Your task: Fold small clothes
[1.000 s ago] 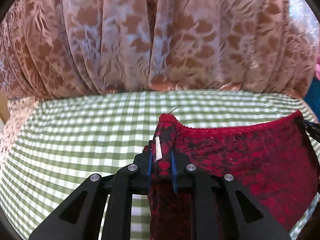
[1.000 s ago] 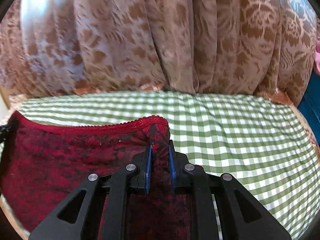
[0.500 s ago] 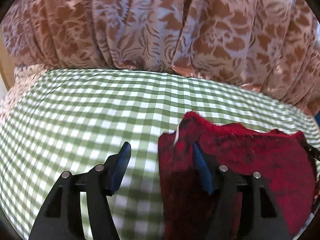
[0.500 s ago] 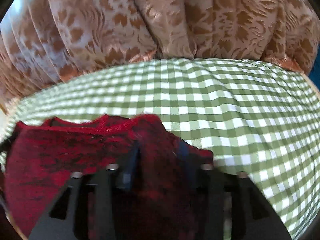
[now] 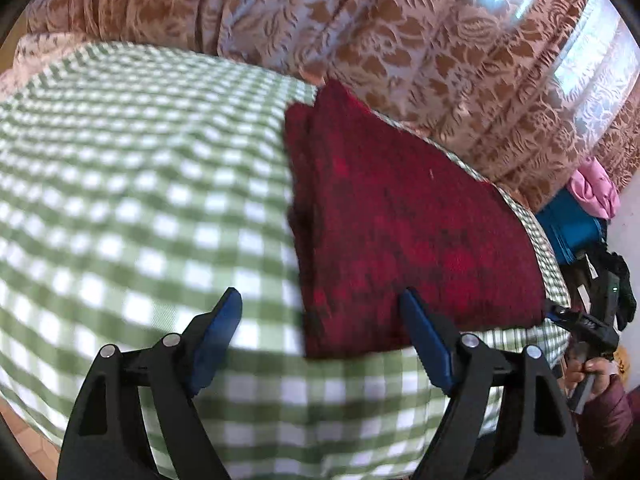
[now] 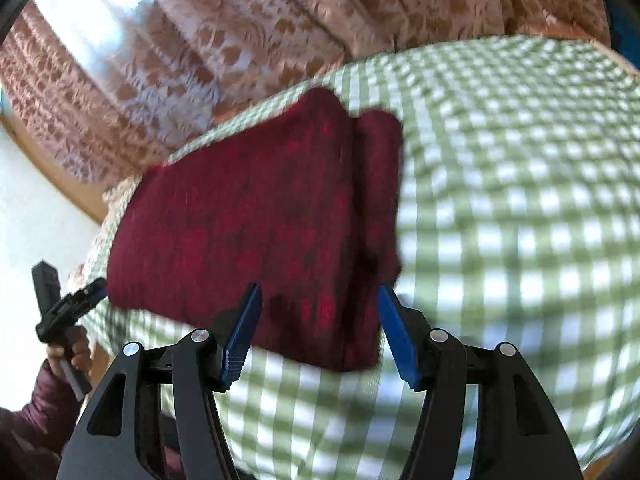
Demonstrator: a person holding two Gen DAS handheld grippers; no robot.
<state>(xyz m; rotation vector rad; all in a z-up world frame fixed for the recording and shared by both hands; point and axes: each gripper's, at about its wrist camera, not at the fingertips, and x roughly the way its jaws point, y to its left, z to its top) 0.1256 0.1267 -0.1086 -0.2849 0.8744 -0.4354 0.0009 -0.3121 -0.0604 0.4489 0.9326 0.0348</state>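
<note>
— Where were my jaws?

— Left gripper and right gripper both gaped wide, empty. The red garment lay mid-frame on the checked cloth.

— Step?

— One fold looked laid; I judged a fresh pinch on an edge next.

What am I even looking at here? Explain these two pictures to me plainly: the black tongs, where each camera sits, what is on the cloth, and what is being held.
No robot here: a person holds a pair of hand tongs in each hand, and each pair carries a wide-angle camera looking forward along its two fingers. One picture comes from the left tongs, the other from the right tongs. The blue pieces are the finger pads. Both pairs stand open and hold nothing. On the green checked cloth lies a dark red garment, folded over with a layered edge on one side. Each camera also catches the other hand at the picture's edge. Behind hangs a patterned curtain. The pictures are somewhat blurred.
</note>
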